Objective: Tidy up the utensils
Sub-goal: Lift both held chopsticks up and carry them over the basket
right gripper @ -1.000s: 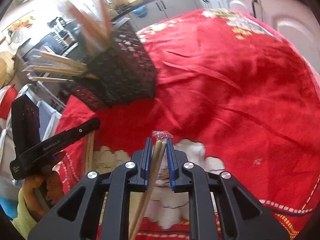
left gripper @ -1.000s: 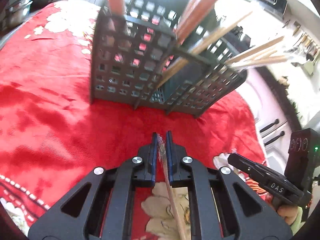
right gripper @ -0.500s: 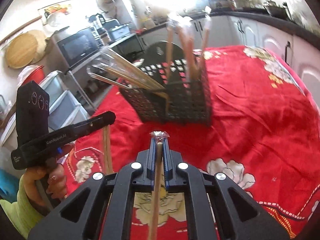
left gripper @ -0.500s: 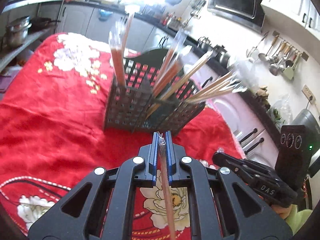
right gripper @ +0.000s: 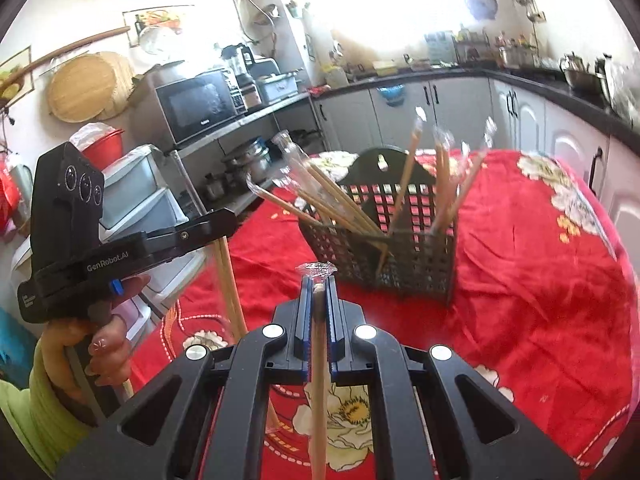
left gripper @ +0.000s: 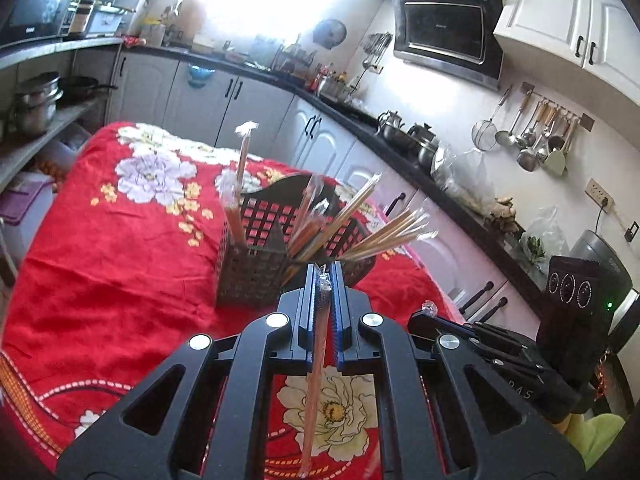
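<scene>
A dark perforated utensil basket [left gripper: 256, 268] [right gripper: 416, 256] stands on the red flowered cloth, holding several plastic-wrapped chopstick pairs [left gripper: 384, 232] [right gripper: 316, 188] that lean out of it. My left gripper [left gripper: 324, 276] is shut on a wrapped chopstick pair [left gripper: 316, 380] that hangs down towards the camera. My right gripper [right gripper: 319, 280] is shut on another wrapped chopstick pair [right gripper: 318, 392], its clear wrapper tip poking above the pads. Both grippers hover above the cloth on the near side of the basket. In the right wrist view the left gripper [right gripper: 224, 220] shows at the left with its chopsticks hanging below.
The table with the red cloth [left gripper: 112, 264] drops off at its edges. Grey kitchen cabinets [left gripper: 224, 100] and a dark counter with kettles [left gripper: 404, 132] run behind. A microwave [right gripper: 200, 100] and plastic drawers [right gripper: 132, 196] stand to the left. A hand in a green sleeve [right gripper: 92, 348] holds the left gripper.
Both grippers have risen from close above the cloth and tilted up, each carrying its wrapped chopsticks. The basket now looks smaller and farther, and the kitchen behind has come into view.
</scene>
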